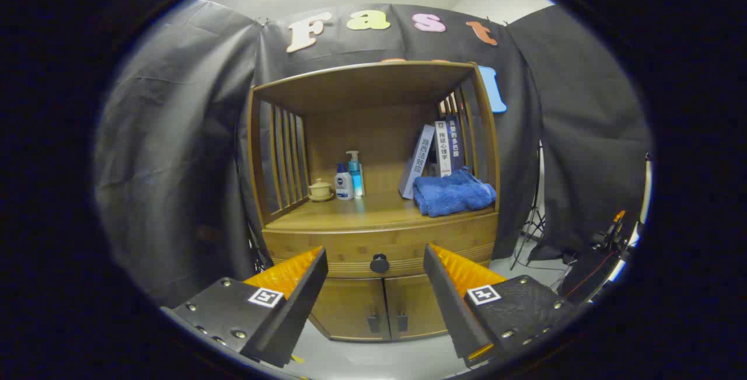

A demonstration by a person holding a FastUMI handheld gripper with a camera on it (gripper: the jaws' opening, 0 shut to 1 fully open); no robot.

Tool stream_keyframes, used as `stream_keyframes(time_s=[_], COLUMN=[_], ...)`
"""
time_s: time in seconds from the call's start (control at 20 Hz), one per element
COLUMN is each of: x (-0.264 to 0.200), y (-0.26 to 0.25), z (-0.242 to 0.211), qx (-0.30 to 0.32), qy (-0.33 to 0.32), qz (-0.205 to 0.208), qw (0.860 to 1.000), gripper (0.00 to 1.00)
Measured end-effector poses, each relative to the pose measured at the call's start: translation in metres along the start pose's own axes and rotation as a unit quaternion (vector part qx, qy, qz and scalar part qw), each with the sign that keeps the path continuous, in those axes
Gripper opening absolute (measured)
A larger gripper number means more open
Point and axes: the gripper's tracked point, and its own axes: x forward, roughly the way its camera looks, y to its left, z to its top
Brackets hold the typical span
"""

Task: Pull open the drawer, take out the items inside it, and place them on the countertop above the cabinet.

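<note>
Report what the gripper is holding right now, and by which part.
Nothing is held. The gripper is open, its fingers spread apart short of the closed drawer, whose knob sits beyond them.

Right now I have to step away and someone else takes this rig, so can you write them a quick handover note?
Hand-held gripper: open, holding nothing, fingers spread either side of the black drawer knob, which sits ahead of them, untouched.
Drawer: closed, so its contents are hidden.
Countertop: carries a blue towel, books, two bottles and a small lidded cup.
Done: nothing yet.
Left: grip the knob, pull the drawer open, move the items inside up onto the countertop.
</note>
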Motion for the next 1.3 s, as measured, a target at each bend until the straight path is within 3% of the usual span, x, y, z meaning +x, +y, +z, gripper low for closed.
stream_keyframes(time_s=[0.85, 1.3], x=[0.013, 0.110], y=[-0.006, -0.009], z=[-0.013, -0.041], qx=[-0.017, -0.018], qy=[0.001, 0.008], qz=[-0.014, -0.026], qw=[1.000, 0.999], gripper=[0.99, 0.99])
